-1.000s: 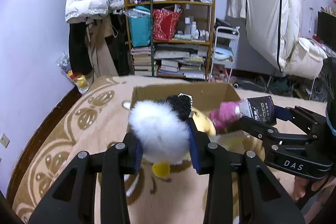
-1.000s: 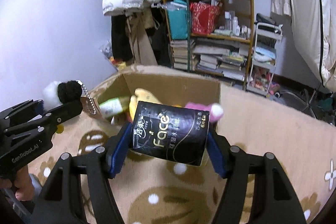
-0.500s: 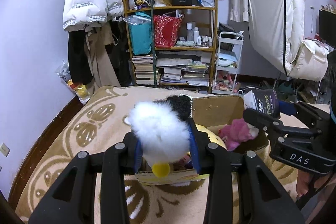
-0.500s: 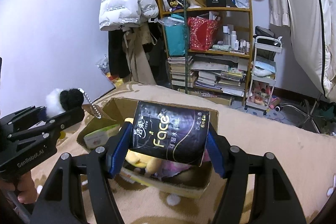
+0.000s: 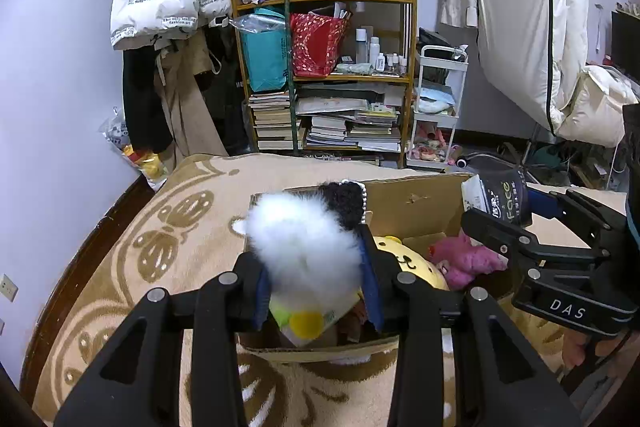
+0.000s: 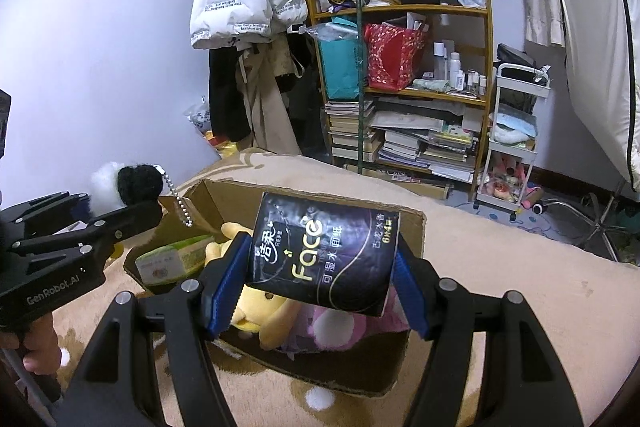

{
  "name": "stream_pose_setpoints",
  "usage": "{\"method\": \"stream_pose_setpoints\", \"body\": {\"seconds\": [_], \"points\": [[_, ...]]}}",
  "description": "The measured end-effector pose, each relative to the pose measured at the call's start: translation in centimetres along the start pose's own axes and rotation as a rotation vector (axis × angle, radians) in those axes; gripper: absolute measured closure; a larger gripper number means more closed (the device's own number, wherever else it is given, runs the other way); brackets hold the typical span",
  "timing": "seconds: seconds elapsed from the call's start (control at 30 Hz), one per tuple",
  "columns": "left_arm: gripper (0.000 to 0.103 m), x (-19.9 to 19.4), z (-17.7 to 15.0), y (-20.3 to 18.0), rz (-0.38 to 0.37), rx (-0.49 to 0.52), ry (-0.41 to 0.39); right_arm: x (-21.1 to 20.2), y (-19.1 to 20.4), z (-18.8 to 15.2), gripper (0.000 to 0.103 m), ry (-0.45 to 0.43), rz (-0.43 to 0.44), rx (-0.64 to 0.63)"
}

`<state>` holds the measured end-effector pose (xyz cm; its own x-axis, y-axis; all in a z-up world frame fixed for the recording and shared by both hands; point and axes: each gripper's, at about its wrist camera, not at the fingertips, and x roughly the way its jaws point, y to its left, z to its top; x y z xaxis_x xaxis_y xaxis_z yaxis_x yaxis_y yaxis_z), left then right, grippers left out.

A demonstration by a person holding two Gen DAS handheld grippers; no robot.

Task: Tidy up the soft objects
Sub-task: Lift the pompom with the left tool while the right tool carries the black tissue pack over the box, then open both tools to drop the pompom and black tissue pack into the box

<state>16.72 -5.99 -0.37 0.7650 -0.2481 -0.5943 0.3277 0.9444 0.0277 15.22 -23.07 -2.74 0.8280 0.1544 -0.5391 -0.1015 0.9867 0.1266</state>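
Both grippers have advanced over the cardboard box (image 6: pixel 408 223) since the earlier frames, its near wall now below the fingertips; left gripper (image 5: pixel 316 279) is clamped on a white and black pom-pom toy (image 5: pixel 304 239), held above the box's left half; right gripper (image 6: pixel 320 267) is clamped on a dark tissue pack (image 6: pixel 324 255), long axis spanning the jaws, above the box's right half; directly beneath lie a yellow plush (image 6: pixel 256 307) and pink plush (image 6: pixel 340 327); each load appears ready to drop straight down; beyond the box stands a bookshelf (image 6: pixel 400 91).
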Motion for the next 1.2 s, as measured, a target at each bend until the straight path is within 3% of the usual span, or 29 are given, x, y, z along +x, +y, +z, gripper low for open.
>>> {"method": "stream_pose_setpoints", "body": {"seconds": [0.23,0.37,0.5,0.67,0.73,0.83,1.2], "points": [[0.066,1.1,-0.2,0.1,-0.062,-0.04,0.042,0.8,-1.3,-0.4,0.031,0.021,0.018,0.054],[0.064,1.4,-0.3,-0.2,-0.05,-0.03,0.037,1.0,-1.7,-0.4,0.031,0.013,0.018,0.064],[0.06,2.3,-0.7,-0.5,-0.053,-0.015,0.087,1.1,-1.7,-0.4,0.03,0.013,0.018,0.064],[0.042,2.0,-1.0,-0.6,-0.042,-0.023,0.072,1.3,-1.7,-0.4,0.029,0.03,0.022,0.067],[0.037,1.9,-1.0,-0.5,-0.042,-0.026,0.075,1.3,-1.7,-0.4,0.021,0.025,0.014,0.07],[0.026,1.8,-1.1,-0.2,-0.033,-0.043,0.071,1.1,-2.1,-0.3,0.02,0.015,0.007,0.089],[0.013,0.3,-1.2,0.3,-0.021,-0.073,0.044,-0.1,-2.7,0.2,0.004,-0.016,-0.005,0.108]]}}
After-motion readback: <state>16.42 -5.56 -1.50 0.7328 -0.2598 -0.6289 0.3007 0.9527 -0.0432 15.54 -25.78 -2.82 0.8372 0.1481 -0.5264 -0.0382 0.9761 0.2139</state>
